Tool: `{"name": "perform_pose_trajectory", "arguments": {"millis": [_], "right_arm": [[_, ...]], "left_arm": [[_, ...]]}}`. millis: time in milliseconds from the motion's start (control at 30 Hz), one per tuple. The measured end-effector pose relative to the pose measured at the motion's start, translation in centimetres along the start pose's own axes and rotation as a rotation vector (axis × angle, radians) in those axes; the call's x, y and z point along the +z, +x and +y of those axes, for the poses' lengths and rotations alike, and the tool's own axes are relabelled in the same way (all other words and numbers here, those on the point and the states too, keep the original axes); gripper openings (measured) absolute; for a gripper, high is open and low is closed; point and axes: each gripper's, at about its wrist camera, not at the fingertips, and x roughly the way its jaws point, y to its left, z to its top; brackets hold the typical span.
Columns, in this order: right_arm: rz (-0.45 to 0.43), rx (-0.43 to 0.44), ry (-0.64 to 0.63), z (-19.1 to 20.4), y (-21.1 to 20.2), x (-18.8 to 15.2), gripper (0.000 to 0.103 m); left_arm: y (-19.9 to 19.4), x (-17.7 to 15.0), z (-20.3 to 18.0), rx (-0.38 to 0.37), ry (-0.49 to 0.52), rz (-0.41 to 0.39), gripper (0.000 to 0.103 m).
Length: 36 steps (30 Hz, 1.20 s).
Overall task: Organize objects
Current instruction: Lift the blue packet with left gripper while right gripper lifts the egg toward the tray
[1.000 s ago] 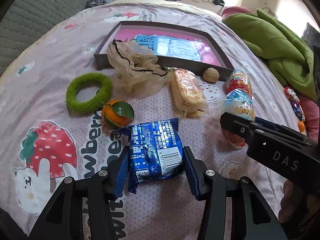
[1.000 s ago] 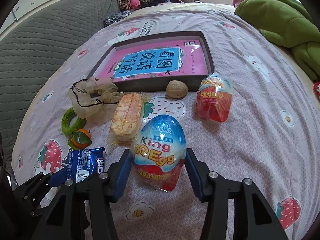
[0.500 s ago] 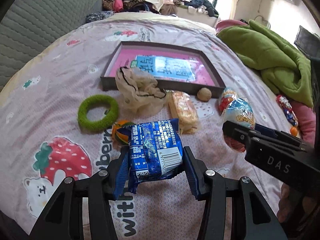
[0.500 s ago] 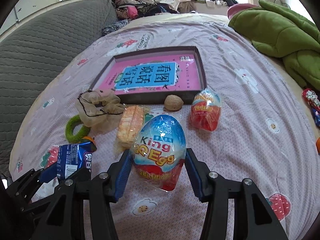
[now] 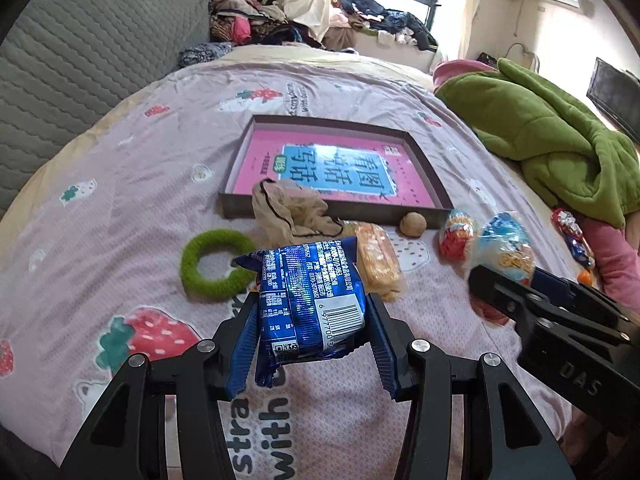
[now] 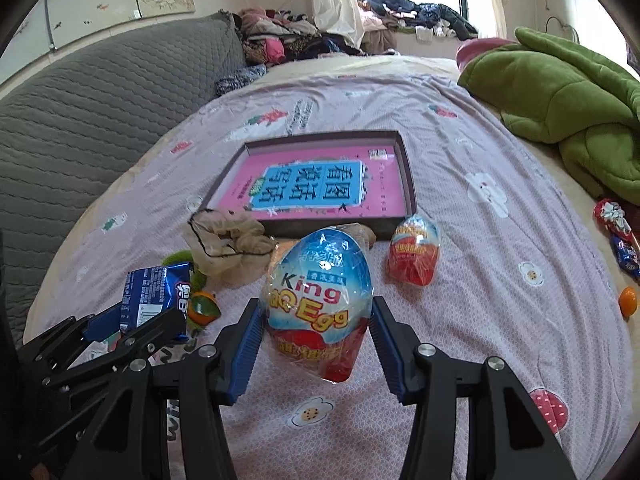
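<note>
Blue foil, barcoded: the snack packet [image 5: 310, 300] sat clamped between the ribbed pads of my left gripper [image 5: 311, 340], held clear above the pink strawberry-print bedspread [image 5: 120, 184]. Beyond it from the left wrist camera: a green fuzzy ring [image 5: 216, 264] flat on the cover; a beige mesh pouch [image 5: 292, 212] slumped against the near wall of the shallow dark tray [image 5: 424, 166], which held a pink book; a wrapped biscuit bar [image 5: 378, 262] just right of the packet; a walnut [image 5: 413, 224] touching the tray's front wall; a red wrapped egg [image 5: 458, 234] beside it. My right gripper entered from the right edge, carrying a blue wrapped egg [image 5: 506, 250], blurred. A green blanket [image 5: 552, 136] lay heaped at far right.

From the right wrist camera: my right gripper [image 6: 318, 332] was closed on the blue-and-red King egg [image 6: 318, 300], its pads pressing both sides, off the bedspread. The red egg stood near the tray's front right corner. The pouch leaned at the tray's front left. My left gripper, lower left, held the blue packet; an orange-and-green ball [image 6: 204, 308] lay just beside it.
</note>
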Motion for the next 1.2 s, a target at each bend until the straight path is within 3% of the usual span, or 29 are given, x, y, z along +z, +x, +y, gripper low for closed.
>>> {"name": "perform_pose_trajectory", "arguments": {"millis": [600, 1200], "right_arm": [[-0.092, 0.002, -0.045, 0.4, -3.0, 2.2, 0.053], [-0.149, -0.044, -0.145, 1.4, -1.6, 9.8, 0.053]], "left_arm": [[-1.7, 4.7, 0.9, 0.024, 0.028, -0.065, 0.053], [-0.4, 11.5, 1.6, -0.011, 0.051, -0.091, 0.053]]}}
